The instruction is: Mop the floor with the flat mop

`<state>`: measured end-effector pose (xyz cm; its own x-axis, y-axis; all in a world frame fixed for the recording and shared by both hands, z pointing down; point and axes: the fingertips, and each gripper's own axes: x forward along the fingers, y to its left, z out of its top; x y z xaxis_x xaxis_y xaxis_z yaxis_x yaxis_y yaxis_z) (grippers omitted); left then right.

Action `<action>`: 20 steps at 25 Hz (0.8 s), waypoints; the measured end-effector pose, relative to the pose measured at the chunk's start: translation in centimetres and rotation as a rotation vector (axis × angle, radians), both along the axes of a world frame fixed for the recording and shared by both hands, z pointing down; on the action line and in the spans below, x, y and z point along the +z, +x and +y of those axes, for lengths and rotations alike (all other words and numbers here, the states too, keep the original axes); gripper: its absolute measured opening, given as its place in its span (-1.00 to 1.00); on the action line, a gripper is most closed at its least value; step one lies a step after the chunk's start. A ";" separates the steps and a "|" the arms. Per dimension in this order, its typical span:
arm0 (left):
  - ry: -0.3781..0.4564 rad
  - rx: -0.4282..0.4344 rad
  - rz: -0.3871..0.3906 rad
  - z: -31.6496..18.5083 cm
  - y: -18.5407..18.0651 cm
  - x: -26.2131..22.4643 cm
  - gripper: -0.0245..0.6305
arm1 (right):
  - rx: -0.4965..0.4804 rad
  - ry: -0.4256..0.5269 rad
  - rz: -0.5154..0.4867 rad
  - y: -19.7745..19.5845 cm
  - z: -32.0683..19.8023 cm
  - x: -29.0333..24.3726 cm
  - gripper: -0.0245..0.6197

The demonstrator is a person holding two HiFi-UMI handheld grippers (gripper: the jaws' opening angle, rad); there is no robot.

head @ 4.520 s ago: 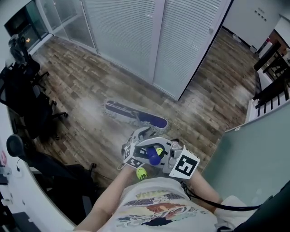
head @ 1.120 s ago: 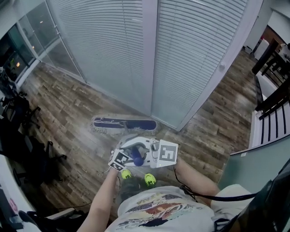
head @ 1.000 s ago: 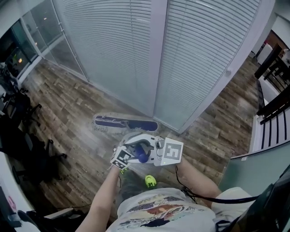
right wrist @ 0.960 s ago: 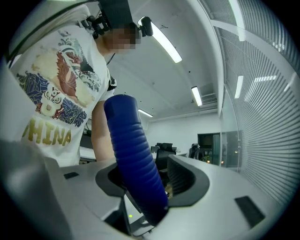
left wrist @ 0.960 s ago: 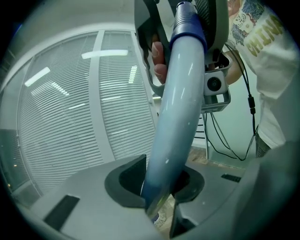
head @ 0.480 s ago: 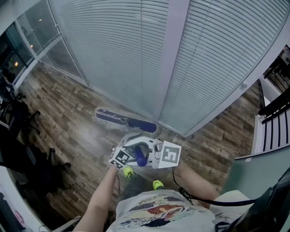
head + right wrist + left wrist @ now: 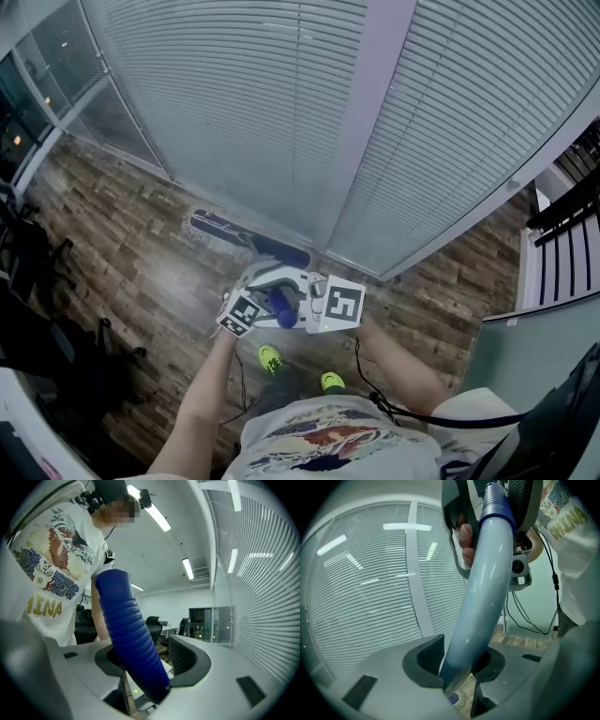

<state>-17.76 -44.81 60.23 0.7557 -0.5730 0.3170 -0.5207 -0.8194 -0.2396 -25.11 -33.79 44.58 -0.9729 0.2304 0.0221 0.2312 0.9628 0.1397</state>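
Two claws are sharing one flat mop (image 7: 248,242). In the head view, its head is lying on the floor (image 7: 112,234) at the foot of the blinds (image 7: 281,94), while the left claw (image 7: 262,292) and right claw (image 7: 305,302) are meeting on the handle's top, farther from the blinds.

In the left gripper view, the left claw (image 7: 461,667) is clasping the pale pole (image 7: 485,588), though its jaws have just been opening.

In the right gripper view, the right claw (image 7: 150,667), also easing wider, is gripping the blue ribbed grip (image 7: 124,625).

The pole is probably handling stiff, light and slick, so the ribbed end is likely offering the surer hold.
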 end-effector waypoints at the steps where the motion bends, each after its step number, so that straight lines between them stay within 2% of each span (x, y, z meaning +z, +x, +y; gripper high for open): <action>1: -0.001 -0.001 0.006 -0.3 -0.3 -0.3 -0.63 | 0.006 0.002 -0.004 -0.4 -0.4 -0.2 -0.25; 11: -0.015 0.018 -0.003 1.3 -2.4 0.3 -0.63 | 0.034 -0.002 0.055 -2.8 1.3 0.6 -0.25; 16: -0.022 0.038 -0.011 2.0 -2.7 0.8 -0.62 | 0.067 -0.067 0.026 -3.4 1.9 0.1 -0.25; 20: -0.023 0.042 -0.005 1.5 -3.2 0.5 -0.62 | 0.069 -0.012 0.055 -3.7 1.1 0.3 -0.25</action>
